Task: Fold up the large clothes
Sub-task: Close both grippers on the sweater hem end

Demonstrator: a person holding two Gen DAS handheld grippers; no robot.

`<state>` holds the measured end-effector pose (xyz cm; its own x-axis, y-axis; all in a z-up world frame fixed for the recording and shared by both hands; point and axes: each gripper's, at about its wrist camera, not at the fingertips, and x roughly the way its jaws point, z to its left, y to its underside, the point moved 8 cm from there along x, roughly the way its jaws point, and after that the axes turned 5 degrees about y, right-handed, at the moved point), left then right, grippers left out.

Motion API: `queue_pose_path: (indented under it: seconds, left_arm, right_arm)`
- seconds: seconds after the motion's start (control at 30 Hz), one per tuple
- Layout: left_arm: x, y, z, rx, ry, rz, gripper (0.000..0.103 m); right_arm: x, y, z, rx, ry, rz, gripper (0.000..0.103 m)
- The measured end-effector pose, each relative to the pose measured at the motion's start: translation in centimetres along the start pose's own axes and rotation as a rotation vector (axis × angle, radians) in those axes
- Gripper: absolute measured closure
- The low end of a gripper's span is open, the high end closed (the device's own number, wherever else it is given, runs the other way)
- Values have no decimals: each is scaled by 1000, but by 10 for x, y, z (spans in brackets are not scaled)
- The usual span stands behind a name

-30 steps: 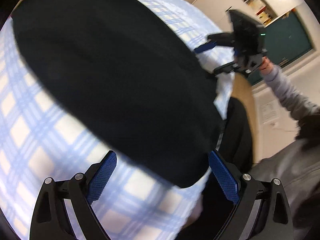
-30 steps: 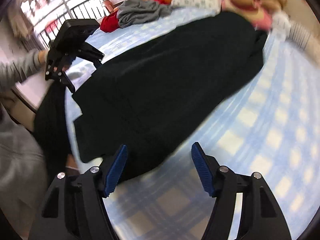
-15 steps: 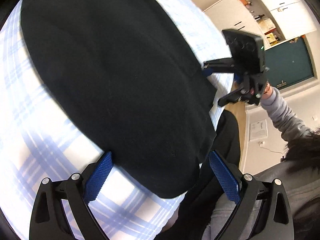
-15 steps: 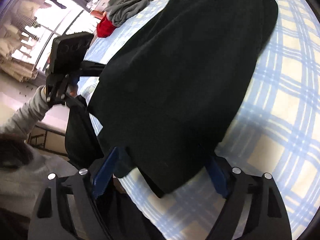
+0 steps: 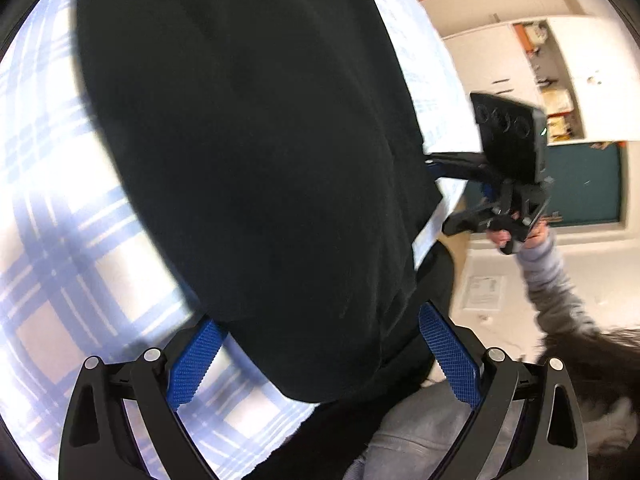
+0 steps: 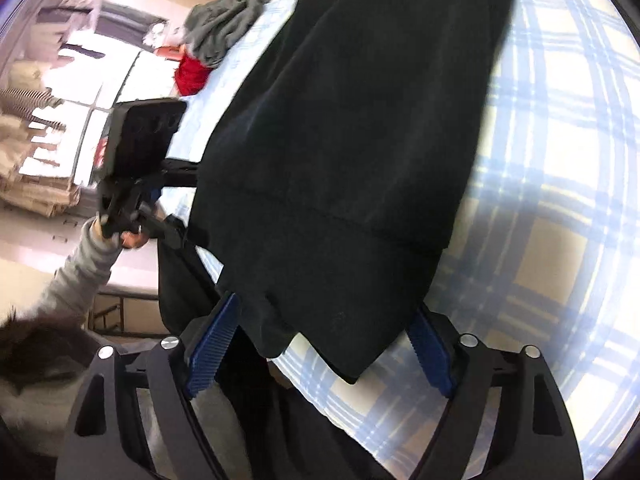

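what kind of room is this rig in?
Most likely a bedroom at home. The black garment lies on a blue plaid bedsheet, loose clothes are piled at the far end, and white cupboards line the wall.

The garment (image 5: 256,152) is plain black; the bedsheet (image 6: 560,200) beneath is blue-and-cream plaid. Both grippers carry blue ribbed finger pads (image 5: 196,364) on black frames (grey and red clothes (image 6: 224,28) lie beyond).
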<state>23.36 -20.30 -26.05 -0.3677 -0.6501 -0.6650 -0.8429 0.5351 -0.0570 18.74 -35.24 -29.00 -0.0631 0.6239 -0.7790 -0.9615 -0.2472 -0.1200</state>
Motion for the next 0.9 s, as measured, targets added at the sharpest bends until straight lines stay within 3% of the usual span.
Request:
queue_pose_path:
  seconds: [0.07, 0.1, 0.13, 0.17, 0.27, 0.47, 0.6, 0.7, 0.8, 0.9]
  left_arm:
    - [7, 0, -4, 16, -68, 5, 7]
    - [10, 1, -6, 15, -91, 5, 7]
    - [12, 1, -7, 14, -104, 5, 14]
    - [13, 1, -6, 6, -127, 2, 24]
    - [7, 1, 4, -55, -101, -17, 39]
    - [15, 1, 4, -127, -41, -49, 40]
    - [15, 4, 6, -189, 44, -79, 40]
    - [21, 9, 3, -203, 63, -76, 41]
    - [30, 10, -4, -174, 25, -76, 41]
    - [39, 1, -12, -164, 12, -73, 38]
  right_arm:
    - [0, -1, -8, 53, 12, -4, 40]
    - [0, -1, -9, 67, 20, -9, 52]
    - [0, -1, -14, 89, 35, -10, 59]
    - [-2, -1, -15, 101, 28, -17, 61]
    - [0, 2, -15, 122, 14, -17, 66]
    - [12, -1, -8, 136, 42, 46, 59]
    - [13, -1, -8, 170, 56, 86, 56]
    - [7, 0, -12, 172, 118, 77, 55]
    - [7, -1, -13, 213, 136, 70, 48]
    - [17, -9, -1, 213, 128, 62, 28]
